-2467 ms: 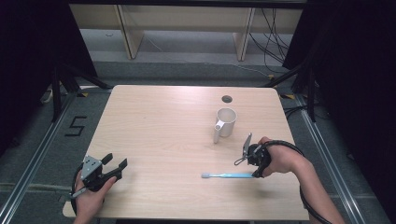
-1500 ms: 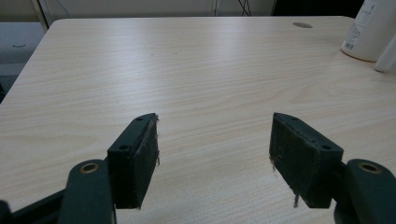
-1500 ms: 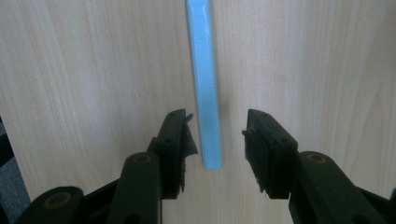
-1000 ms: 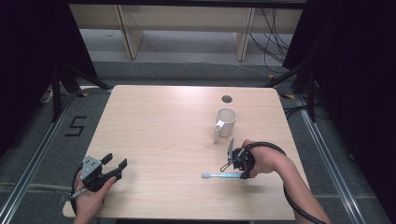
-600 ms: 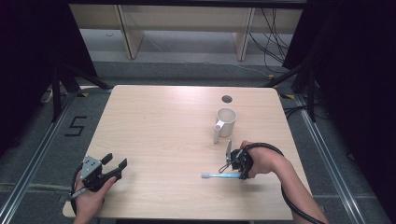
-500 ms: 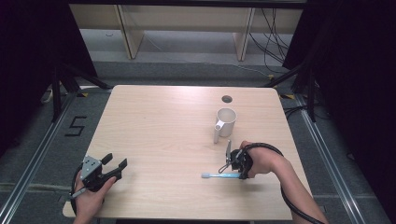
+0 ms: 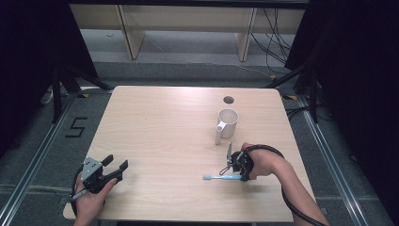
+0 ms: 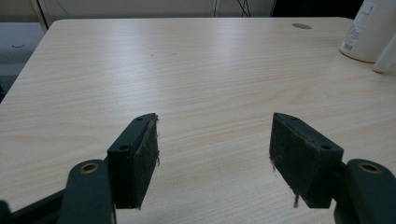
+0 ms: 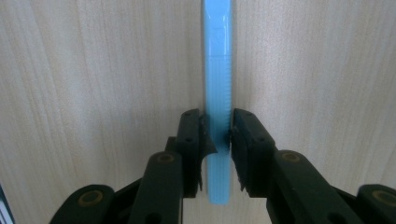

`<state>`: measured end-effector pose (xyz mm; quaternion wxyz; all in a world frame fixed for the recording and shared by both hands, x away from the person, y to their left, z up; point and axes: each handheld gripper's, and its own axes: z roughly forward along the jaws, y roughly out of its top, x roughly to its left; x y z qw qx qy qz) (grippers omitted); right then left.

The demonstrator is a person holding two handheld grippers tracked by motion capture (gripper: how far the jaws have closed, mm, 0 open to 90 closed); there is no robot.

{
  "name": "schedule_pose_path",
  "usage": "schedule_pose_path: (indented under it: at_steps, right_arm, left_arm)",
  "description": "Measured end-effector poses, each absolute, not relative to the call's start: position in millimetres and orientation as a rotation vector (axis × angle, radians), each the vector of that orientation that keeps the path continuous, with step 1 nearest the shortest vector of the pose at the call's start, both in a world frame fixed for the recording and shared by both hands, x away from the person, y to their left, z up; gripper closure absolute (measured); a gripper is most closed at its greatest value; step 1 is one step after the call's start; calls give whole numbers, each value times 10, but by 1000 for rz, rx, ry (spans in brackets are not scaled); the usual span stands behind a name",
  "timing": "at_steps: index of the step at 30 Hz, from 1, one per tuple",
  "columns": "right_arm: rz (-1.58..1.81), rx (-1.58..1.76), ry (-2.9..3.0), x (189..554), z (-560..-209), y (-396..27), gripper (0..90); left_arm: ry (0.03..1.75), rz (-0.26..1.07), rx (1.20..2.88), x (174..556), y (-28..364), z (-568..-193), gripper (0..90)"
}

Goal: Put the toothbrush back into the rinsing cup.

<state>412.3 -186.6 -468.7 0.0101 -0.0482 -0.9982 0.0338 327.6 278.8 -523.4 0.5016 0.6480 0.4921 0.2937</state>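
Observation:
A light blue toothbrush [image 7: 217, 177] lies flat on the wooden table [image 7: 164, 127], near the front right. My right gripper [image 7: 232, 174] points down at it. In the right gripper view both pads press on the sides of the toothbrush handle [image 9: 218, 70], close to its end; the right gripper [image 9: 218, 135] has just been closing on it. A white mug [image 7: 228, 122] stands upright behind that hand. At the front left corner my left gripper [image 7: 116, 162] is held low and open, nothing between its jaws [image 8: 215, 154].
A round cable hole [image 7: 228, 100] sits in the table behind the mug. In the left gripper view the mug [image 8: 373, 28] shows at the far right. Dark frame legs and cables stand on the floor around the table.
The right hand came left from the toothbrush's end onto its handle, and the jaws narrowed onto it. The left hand and the mug kept still.

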Motion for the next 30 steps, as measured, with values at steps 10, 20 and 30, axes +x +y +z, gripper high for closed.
schedule_pose_path:
  at_steps: [10, 20, 30]
  right_arm:
    - [116, -146, -3124, 4126, -4713, -1865, 756]
    - [119, -124, -3125, 4127, -4723, -1851, 788]
    - [100, -163, -3143, 4105, -4710, -1869, 793]
  left_arm:
    - [1189, 708, 1566, 3276, 2791, -5235, 323]
    - [1188, 709, 1567, 3275, 2791, -5234, 323]
    - [1189, 708, 1566, 3276, 2791, -5234, 322]
